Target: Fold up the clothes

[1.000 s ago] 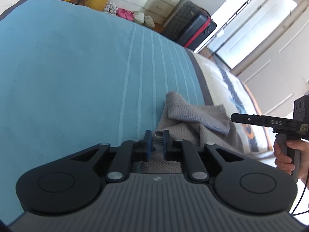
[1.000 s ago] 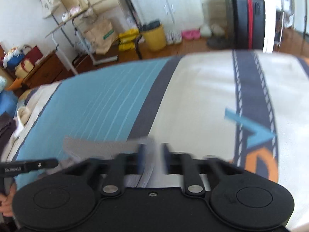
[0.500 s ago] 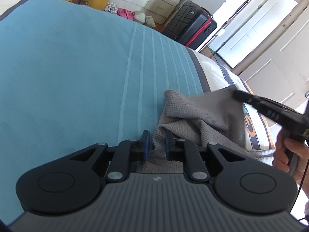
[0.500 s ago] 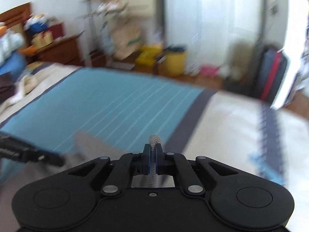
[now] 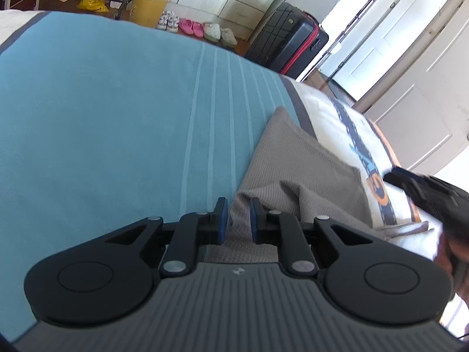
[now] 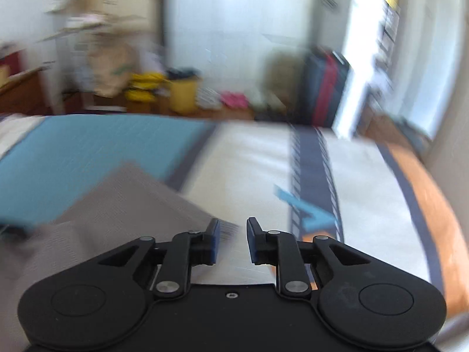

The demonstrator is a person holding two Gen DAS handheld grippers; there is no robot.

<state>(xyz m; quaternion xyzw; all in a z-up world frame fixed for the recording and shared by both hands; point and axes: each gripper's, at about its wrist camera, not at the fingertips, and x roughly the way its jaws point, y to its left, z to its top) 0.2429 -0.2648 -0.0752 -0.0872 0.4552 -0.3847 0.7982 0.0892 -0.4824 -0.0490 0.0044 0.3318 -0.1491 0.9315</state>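
On the bed (image 5: 102, 123), a grey cloth (image 5: 296, 170) lies where the teal panel meets the white one, its far corner reaching over the dark stripe between them. It is folded into a flat piece with its long axis running away from the near edge toward the foot of the bed, and that far corner points at the suitcase (image 5: 287, 44) on the floor. The left tongs (image 5: 236, 220) stand a little apart, the cloth's bunched near edge between them without being pinched. The right tongs (image 6: 231, 242) are spread and empty, just beside the cloth's right edge, over white sheet; that view is blurred.
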